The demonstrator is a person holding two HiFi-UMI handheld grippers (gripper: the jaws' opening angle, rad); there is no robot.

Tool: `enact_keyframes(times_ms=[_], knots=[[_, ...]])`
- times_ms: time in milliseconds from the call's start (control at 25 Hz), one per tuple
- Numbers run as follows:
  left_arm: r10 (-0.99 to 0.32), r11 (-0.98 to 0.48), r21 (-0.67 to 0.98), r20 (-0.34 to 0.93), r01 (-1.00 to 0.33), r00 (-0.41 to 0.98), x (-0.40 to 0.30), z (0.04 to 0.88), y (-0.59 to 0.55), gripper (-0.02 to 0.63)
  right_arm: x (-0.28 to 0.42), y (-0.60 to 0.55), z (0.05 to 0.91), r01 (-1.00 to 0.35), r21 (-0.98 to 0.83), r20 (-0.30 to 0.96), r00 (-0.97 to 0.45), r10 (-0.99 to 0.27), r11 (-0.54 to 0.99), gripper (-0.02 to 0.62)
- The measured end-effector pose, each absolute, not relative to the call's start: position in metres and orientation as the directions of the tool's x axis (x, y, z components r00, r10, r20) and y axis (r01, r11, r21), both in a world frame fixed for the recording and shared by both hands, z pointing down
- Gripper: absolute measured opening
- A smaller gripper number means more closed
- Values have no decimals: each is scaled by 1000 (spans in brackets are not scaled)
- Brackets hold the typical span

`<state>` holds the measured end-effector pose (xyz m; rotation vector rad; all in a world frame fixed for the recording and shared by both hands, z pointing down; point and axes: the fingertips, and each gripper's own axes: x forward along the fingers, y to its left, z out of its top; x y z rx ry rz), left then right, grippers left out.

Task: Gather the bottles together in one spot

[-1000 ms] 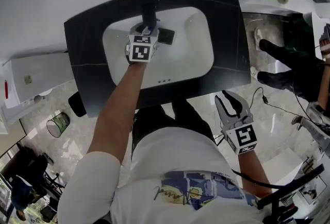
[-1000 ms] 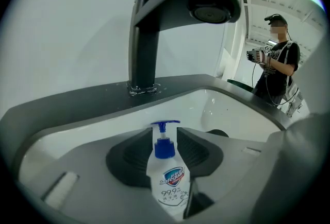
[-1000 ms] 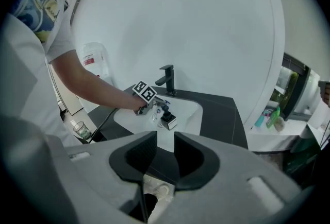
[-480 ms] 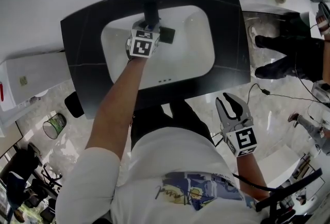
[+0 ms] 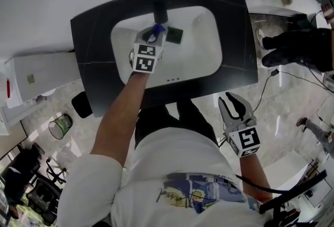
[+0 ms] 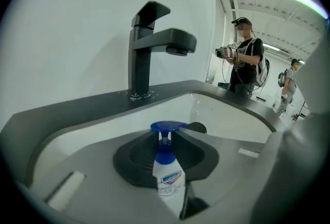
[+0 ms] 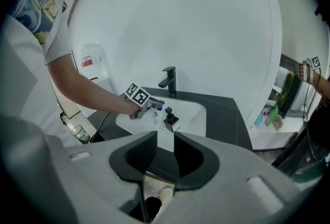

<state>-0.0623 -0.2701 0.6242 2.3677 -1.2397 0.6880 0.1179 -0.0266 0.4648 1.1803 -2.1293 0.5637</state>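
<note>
– Whereabouts of the white pump bottle (image 6: pixel 168 179) are requested first.
– It is seen upright between the jaws of the left gripper (image 6: pixel 165 138), down inside the white sink (image 5: pixel 201 56), its blue pump head just past the jaw tips. The jaws are closing, and the pads are laid against the bottle's sides; no gap can be made out.
– What is found around that gripper?
– A dark-capped bottle (image 5: pixel 175 36) is stood in the sink just to the gripper's right; whether the two bottles touch cannot be told. A black faucet (image 6: pixel 149 48) is mounted straight ahead of the gripper, on the dark table (image 5: pixel 235 27) into which the sink is set.
– And the right gripper (image 7: pixel 165 138)?
– It is held low, well back from the table. Its jaws are parted and nothing is caught between them; only a pale shoe (image 7: pixel 163 195) is seen far below the gap.
</note>
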Motion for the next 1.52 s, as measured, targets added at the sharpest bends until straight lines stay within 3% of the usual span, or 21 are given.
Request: enact_keyframes(times_ms=[320, 960, 1520], knots=[[-679, -550, 69, 544, -832, 493, -79, 601, -248, 74, 112, -25, 463, -844, -75, 702, -422, -573, 530, 100], [-829, -457, 59, 334, -888, 449, -144, 462, -306, 74, 92, -57, 450, -829, -75, 609, -478, -633, 554, 100], [-868, -409, 50, 285, -911, 406, -153, 465, -396, 74, 105, -61, 453, -873, -64, 656, -402, -638, 483, 100]])
